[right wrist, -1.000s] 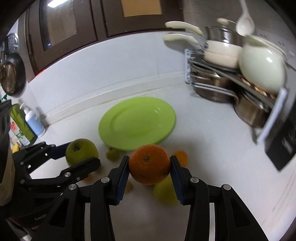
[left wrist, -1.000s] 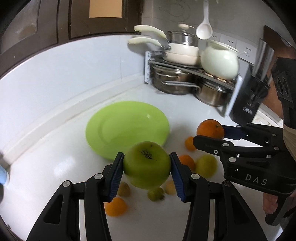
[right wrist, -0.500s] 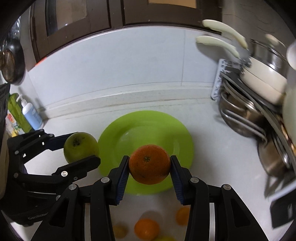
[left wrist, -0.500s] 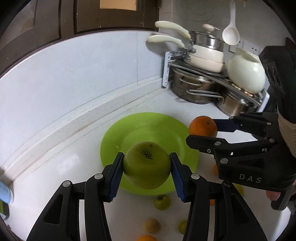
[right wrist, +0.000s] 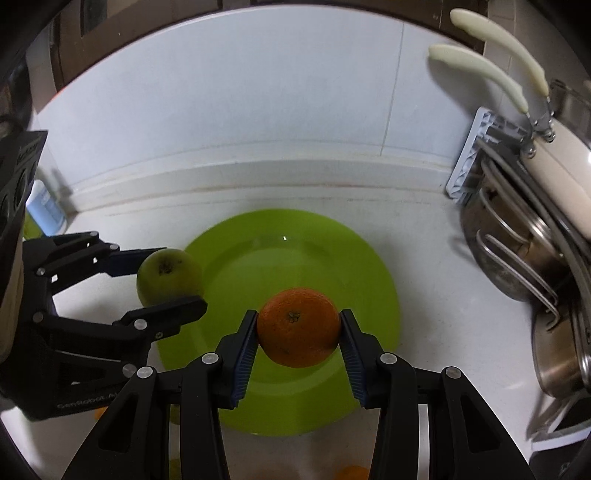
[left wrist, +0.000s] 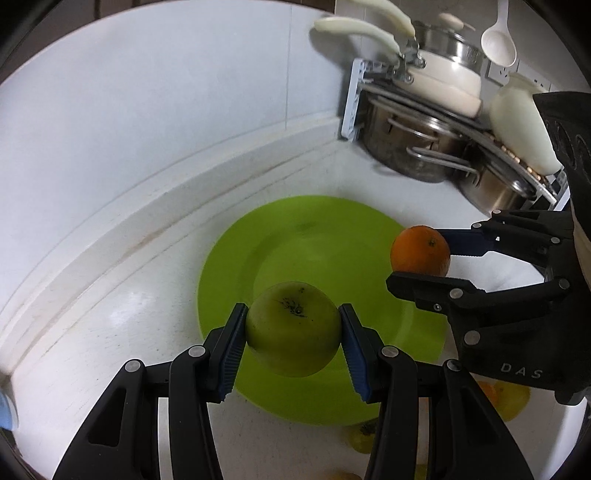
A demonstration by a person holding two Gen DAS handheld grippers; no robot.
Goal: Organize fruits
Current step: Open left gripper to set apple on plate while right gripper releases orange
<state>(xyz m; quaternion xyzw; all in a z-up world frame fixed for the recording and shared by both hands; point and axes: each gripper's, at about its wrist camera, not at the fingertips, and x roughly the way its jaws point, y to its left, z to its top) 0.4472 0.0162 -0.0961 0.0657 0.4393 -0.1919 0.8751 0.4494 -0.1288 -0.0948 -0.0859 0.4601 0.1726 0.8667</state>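
White counter, green plate (left wrist: 236, 280) — apple (left wrist: 293, 328), orange (right wrist: 298, 326) gripped

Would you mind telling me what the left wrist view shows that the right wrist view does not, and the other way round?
Only the left wrist view shows the white ladle hanging above the pots, the white ceramic pot on the rack, and a yellow fruit on the counter behind the right gripper.

Only the right wrist view shows the soap bottle by the wall at far left.

Both show the green plate, the green apple in the left gripper, the orange in the right gripper, and the steel pots.
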